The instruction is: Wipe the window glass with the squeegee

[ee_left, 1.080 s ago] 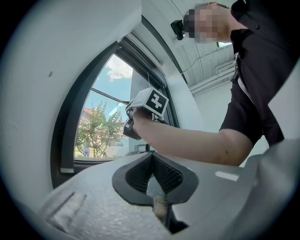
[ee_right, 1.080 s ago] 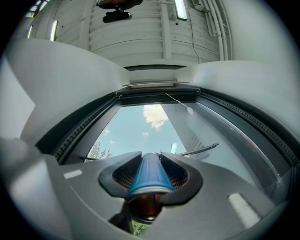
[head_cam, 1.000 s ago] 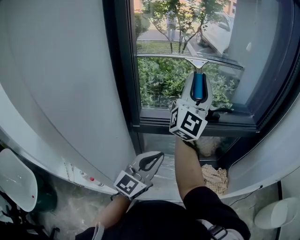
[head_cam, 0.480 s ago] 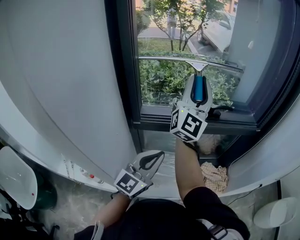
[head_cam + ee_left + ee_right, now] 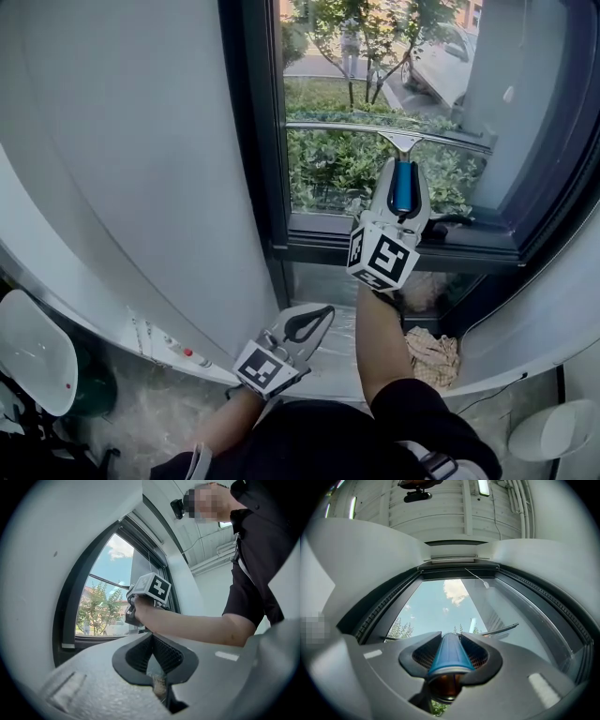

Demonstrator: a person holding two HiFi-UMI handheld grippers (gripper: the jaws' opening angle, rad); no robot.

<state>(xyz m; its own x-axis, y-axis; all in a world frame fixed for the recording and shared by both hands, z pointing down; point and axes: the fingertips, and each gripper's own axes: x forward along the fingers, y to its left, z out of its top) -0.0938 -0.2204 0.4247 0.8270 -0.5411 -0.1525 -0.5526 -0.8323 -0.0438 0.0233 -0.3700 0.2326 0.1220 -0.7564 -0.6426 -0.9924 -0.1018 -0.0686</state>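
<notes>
We look steeply down at a tall white wall panel on the left and, beside it, the window glass set in a dark frame. Green shrubs, trees and a pale car show outside. Curved white surfaces close in the view on both sides. Below us the floor appears to be covered with crinkled clear sheeting. The squeegee is up on the glass, with its long blade lying roughly level across the pane above the lower rail of the frame. Its blue handle runs back down towards us. Our right tongs are clenched on that handle. In the right gripper view the blue grip sits squarely between the two ribbed pads and points up at the pane and the sky. Our left tongs hang low near the bottom of the wall panel, well apart from the glass. They are clenched tip to tip, with nothing between them in the left gripper view. A crumpled beige cloth lies on the floor at the foot of the window, just beside our right forearm. A rounded white object sits at the lower left edge, and we cannot tell what it is.
</notes>
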